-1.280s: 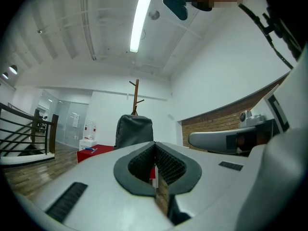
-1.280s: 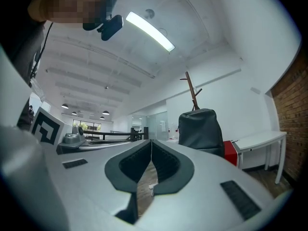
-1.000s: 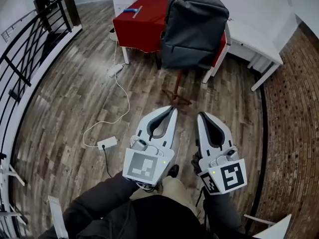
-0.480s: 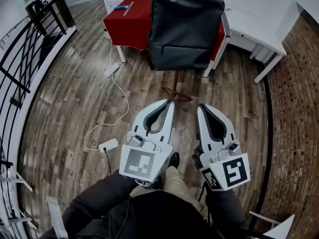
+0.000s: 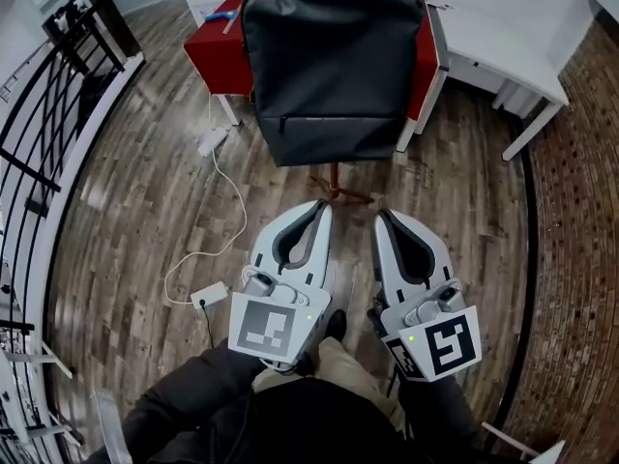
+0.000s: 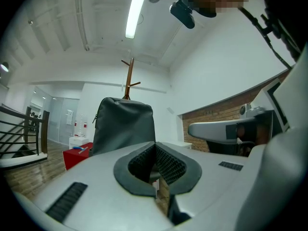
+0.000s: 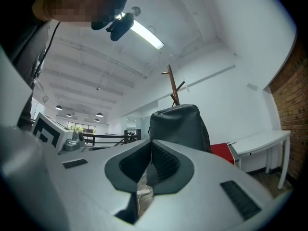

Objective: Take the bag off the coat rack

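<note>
**Both grippers clenched, bag hanging on the rack ahead**

I am holding the left gripper and the right gripper side by side, each with its jaws pressed together on nothing. The bag, a grey backpack, is hanging on the coat rack straight in front of them. It is well clear of both tips and covers most of the pole.

The main risk I am weighing is the rack itself. It is standing on thin spread feet, and the bag looks bulky. If I pull outward instead of lifting the loop clear of its peg, the whole stand could tip toward me. I also cannot see the hanging loop in any view, so with closed jaws I could simply be pushing the fabric and setting the bag swinging. The jaws need opening before contact.

Around the rack, a red table is sitting just behind the bag, with a white desk to its right, so a toppling stand would strike furniture. A white cable is trailing over the floor to a power block near my left foot, and that is a tripping hazard. A black railing is bounding the left side and a brick wall the right. Nothing is lying between the grippers and the bag.
</note>
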The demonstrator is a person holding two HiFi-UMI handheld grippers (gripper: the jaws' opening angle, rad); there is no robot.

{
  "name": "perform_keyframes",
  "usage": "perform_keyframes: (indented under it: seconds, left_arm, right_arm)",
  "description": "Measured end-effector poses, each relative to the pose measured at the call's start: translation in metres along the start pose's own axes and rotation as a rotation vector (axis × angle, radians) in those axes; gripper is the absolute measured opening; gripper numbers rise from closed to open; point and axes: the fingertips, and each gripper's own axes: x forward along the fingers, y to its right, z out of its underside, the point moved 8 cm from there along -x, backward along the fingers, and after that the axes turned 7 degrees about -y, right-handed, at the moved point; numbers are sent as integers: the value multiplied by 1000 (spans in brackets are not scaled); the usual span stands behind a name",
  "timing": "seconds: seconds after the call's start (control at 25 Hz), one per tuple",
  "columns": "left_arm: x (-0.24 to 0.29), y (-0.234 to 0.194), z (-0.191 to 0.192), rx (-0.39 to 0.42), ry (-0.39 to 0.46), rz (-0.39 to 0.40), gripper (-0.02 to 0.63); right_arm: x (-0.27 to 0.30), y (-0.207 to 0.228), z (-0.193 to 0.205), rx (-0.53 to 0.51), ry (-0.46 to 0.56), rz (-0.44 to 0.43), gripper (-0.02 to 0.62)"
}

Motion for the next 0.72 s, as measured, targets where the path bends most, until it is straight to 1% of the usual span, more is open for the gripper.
perform_keyframes:
  seconds: [0.2,0.36,0.48,0.6,0.72]
  left_arm:
    - [27,0,-22,12,31,-43,9]
    - [39,-10,-38,26,64,-82,9]
    - [43,-18,-42,30,81,-97,9]
    - [51,-26,-41,33,78,-104,9]
    - [61,-35,-36,41,46,-108,9]
  right_arm:
    - [19,31,-24,-22,34,-42,8]
    - [33,41,-39,-45,64,-74,8]
    - [43,44,-44,-57,73,-83,8]
    - [55,49,-43,-58,71,-94,8]
    - [65,58,-43,-60,79,-86,8]
